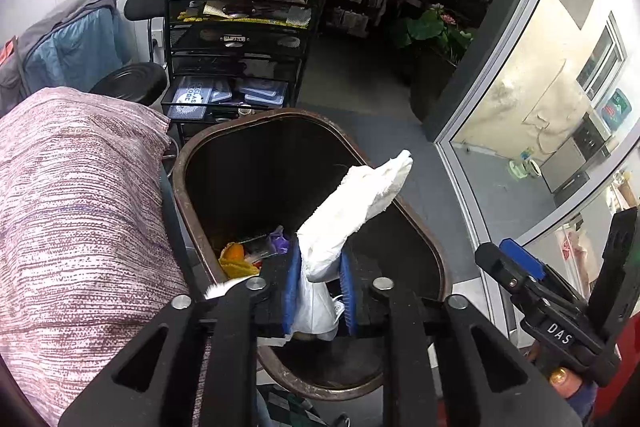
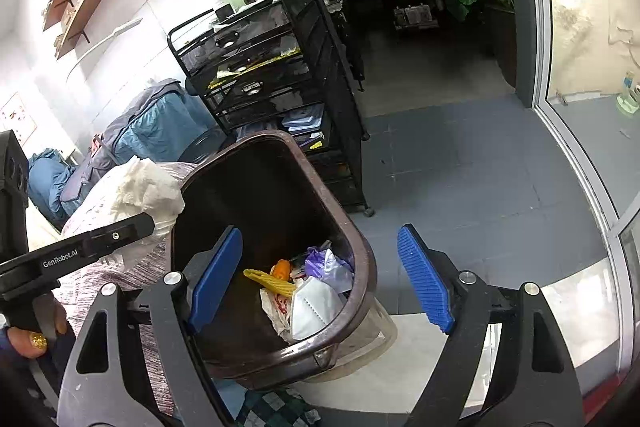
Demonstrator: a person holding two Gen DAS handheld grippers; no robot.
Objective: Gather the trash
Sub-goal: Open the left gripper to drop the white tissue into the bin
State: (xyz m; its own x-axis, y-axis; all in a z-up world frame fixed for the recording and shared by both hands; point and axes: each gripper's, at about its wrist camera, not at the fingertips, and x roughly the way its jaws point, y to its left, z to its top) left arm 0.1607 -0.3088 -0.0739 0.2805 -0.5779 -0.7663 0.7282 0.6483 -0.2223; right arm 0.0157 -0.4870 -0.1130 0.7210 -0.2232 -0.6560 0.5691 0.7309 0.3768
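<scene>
White and crumpled, the soft paper towel (image 1: 352, 211) is sitting between the blue pads (image 1: 347, 291) of the left gripper (image 1: 318, 293), right over the open brown bin (image 1: 436, 259). The pads are pinching it near its bottom end, and the rest of it is sticking up and leaning toward the far right. It is looking very light and squishy, like a tissue, so it is not going to break or slip much. It is bending and flopping where nothing is holding it. A good place to hold it is the thick bunched part in the middle, not the thin loose tip, because the tip could tear or pull free.

The bin is standing on the floor (image 2: 460, 163), just to the right of a pink and white cushion (image 1: 80, 211). Inside the bin, some trash is already lying at the bottom: a white mask (image 2: 316, 307), a purple bag (image 2: 328, 263), a yellow wrapper (image 2: 272, 283) and something orange (image 2: 282, 267).

The right gripper (image 2: 326, 279) is staying wide open with nothing in it. It is hanging above the near edge of the bin, one pad over the inside and one pad outside on the right.

Because the towel is so light, it may be clinging to a pad instead of dropping straight down.
</scene>
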